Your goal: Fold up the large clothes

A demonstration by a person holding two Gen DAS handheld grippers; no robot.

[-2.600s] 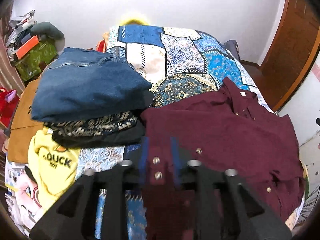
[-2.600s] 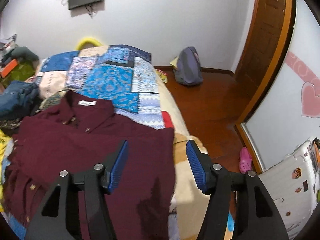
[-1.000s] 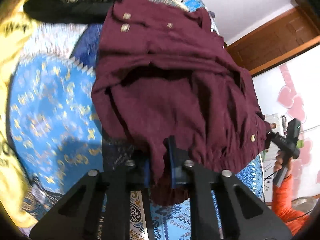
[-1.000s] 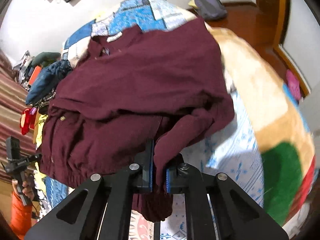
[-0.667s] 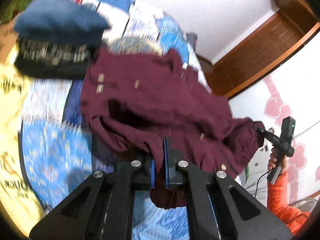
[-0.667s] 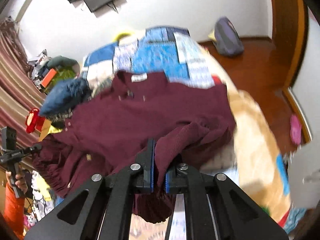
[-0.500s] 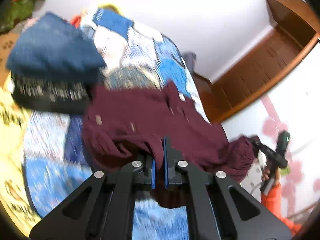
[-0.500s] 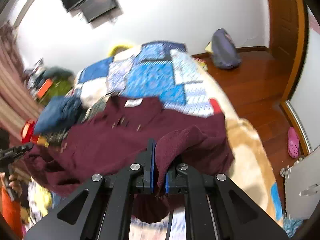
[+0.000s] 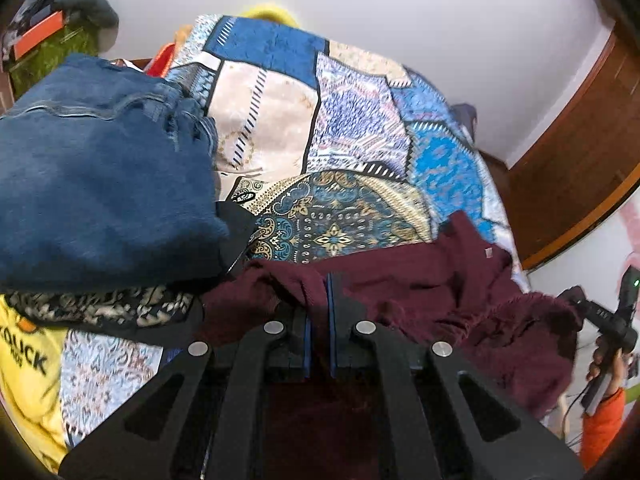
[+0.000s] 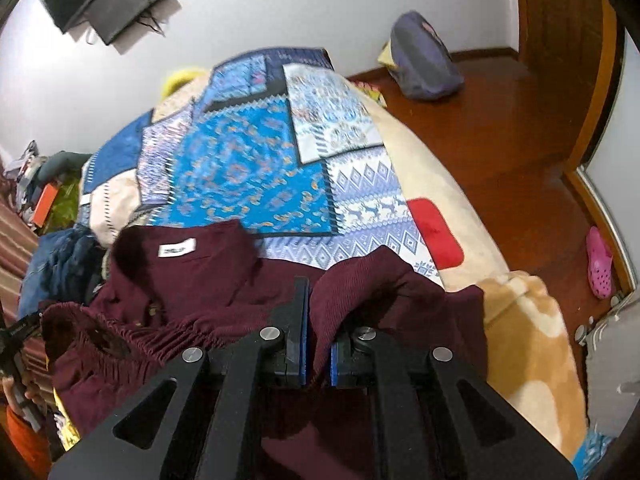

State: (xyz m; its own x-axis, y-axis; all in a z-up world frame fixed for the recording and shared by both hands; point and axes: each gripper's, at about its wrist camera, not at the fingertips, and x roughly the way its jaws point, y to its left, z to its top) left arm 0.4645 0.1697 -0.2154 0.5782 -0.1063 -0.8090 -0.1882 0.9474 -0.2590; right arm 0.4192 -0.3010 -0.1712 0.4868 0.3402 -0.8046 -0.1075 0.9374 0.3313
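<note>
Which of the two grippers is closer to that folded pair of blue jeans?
Left. The left gripper sits just beside the jeans; the right gripper holds the maroon shirt farther away.

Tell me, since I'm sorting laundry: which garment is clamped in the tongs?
The maroon shirt; the blue jeans lie folded, untouched, on the pile.

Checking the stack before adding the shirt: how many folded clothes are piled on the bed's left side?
2 visible: blue jeans on top, a black patterned garment under them. A yellow shirt lies beside, flat. More may be hidden underneath.
</note>
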